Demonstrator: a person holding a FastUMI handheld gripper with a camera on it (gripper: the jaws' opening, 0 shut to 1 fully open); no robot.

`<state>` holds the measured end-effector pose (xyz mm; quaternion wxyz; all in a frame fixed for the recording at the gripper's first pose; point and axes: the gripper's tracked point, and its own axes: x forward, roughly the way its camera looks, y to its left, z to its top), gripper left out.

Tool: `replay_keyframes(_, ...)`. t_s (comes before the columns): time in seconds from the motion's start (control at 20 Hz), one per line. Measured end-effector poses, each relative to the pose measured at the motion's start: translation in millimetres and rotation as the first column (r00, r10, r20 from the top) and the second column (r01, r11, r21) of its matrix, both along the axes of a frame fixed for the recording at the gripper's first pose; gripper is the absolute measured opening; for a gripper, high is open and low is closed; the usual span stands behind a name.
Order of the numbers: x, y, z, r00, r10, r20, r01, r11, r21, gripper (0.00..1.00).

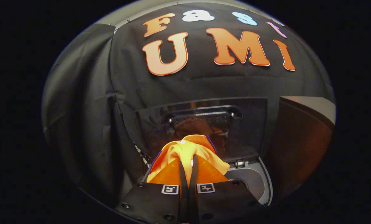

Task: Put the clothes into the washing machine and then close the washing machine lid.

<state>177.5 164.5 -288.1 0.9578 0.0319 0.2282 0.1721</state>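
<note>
An orange garment (185, 151) with a dark blue trim bunches up just ahead of my gripper (188, 163), whose two fingers are shut on its fabric. The cloth hangs over the open top of the washing machine (257, 183), whose grey rim and dark drum opening show to the right of the fingers. The machine's transparent lid (204, 124) stands raised upright behind the garment, with its hinge bar across the upper part.
A brown panel with a pale top edge (300, 140) stands right of the washer. Black cloth walls (86, 109) close in the back and the left side.
</note>
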Motion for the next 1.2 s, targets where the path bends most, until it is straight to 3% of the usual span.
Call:
replay_keyframes(0.4, -10, -4, -32, 0.99, -0.026, -0.138, 0.025, 1.0, -0.007, 0.08)
replay_keyframes(0.7, -21, -18, -89, 0.949, -0.081, -0.306, 0.076, 0.997, -0.028, 0.08)
replay_keyframes(1.2, -30, -33, -113, 0.92, -0.112, -0.377, 0.09, 0.993, -0.076, 0.08)
